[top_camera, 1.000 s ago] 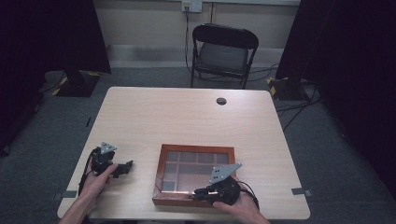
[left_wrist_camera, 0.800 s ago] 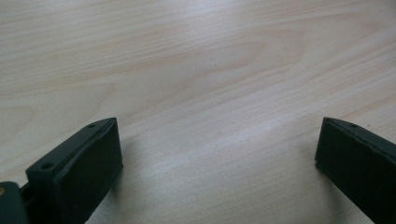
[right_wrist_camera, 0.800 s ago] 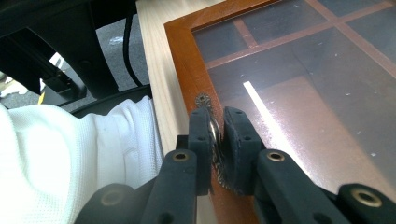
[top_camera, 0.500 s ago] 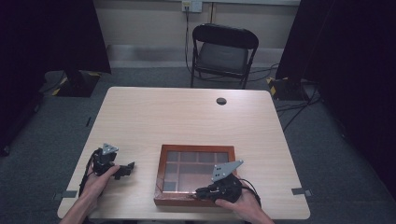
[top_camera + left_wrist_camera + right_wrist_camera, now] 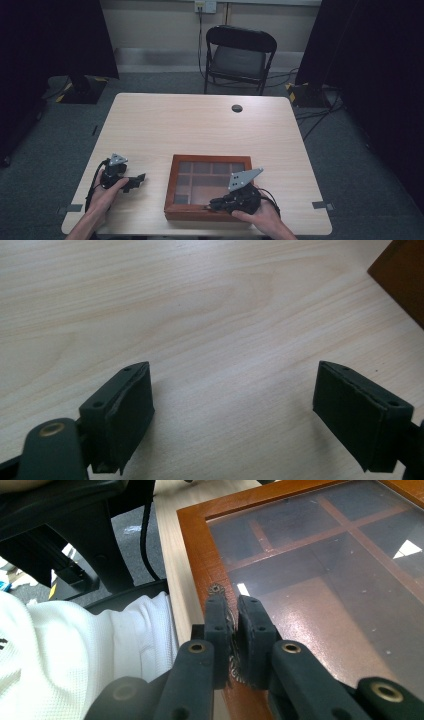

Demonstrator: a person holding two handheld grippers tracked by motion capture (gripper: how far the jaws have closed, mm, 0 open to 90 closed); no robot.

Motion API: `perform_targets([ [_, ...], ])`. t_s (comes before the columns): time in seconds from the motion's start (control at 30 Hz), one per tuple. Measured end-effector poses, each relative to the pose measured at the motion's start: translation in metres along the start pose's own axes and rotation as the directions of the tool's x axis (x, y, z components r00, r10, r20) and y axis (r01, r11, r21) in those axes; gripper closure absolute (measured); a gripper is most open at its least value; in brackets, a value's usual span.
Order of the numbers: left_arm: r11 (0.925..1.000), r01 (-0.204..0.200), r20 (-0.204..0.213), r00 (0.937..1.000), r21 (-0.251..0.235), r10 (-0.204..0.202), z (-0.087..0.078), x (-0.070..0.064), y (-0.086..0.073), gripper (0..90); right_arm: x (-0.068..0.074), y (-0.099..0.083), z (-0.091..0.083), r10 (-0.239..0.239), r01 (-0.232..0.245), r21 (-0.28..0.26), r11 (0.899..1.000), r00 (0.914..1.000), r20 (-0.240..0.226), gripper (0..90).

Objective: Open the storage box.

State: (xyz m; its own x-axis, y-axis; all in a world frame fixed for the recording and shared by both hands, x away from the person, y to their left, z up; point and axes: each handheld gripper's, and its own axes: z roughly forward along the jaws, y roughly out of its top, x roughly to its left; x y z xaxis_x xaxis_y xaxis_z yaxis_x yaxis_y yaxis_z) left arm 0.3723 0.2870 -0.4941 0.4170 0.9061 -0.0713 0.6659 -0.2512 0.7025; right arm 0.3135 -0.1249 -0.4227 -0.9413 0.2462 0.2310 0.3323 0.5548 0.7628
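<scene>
Currently, right gripper (image 5: 231, 625) is clenched on a small metal latch (image 5: 216, 588) at the wooden box's (image 5: 172, 187) near edge; left gripper (image 5: 235, 415) is released above the table (image 5: 200, 130).

Readable text: none is showing on the light wooden table (image 5: 200, 130).
Labels, brands, numbers: none is appearing on the glass-lidded brown wooden box (image 5: 210, 161).

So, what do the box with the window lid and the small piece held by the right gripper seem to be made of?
Box: reddish-brown wood frame, glossy, with grain; the lid pane looks like glass, reflecting light. Latch piece: likely thin ornate metal, too small to be sure. The right gripper is closed on it.
</scene>
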Motion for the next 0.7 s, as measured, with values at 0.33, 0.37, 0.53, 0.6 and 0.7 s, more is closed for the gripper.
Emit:
perform_targets([
  [0.33, 0.9984, -0.05, 0.047, 0.9976, -0.025, 0.051, -0.006, -0.01, 0.004, 17.9, 0.0, 0.007, -0.003, 0.003, -0.003, 0.002, 1.0, 1.0, -0.006, 84.1],
  [0.37, 0.9984, -0.05, 0.047, 0.9976, -0.025, 0.051, -0.006, -0.01, 0.004, 18.0, 0.0, 0.007, -0.003, 0.003, -0.003, 0.002, 1.0, 1.0, -0.006, 84.1],
  [0.53, 0.9972, -0.057, 0.098, 0.9933, -0.048, 0.061, -0.009, -0.019, 0.005, 18.0, 0.0, 0.01, -0.007, 0.001, -0.001, -0.004, 1.0, 1.0, -0.007, 84.1],
  [0.6, 0.9973, -0.054, 0.105, 0.9928, -0.05, 0.059, -0.009, -0.02, 0.005, 18.0, 0.0, 0.011, -0.008, -0.001, 0.001, -0.007, 1.0, 1.0, -0.007, 84.2],
  [0.7, 0.9968, -0.055, 0.119, 0.991, -0.057, 0.062, -0.01, -0.024, 0.005, 17.9, -0.001, 0.016, -0.015, 0.009, -0.009, -0.048, 0.999, 1.0, 0.002, 90.0],
])
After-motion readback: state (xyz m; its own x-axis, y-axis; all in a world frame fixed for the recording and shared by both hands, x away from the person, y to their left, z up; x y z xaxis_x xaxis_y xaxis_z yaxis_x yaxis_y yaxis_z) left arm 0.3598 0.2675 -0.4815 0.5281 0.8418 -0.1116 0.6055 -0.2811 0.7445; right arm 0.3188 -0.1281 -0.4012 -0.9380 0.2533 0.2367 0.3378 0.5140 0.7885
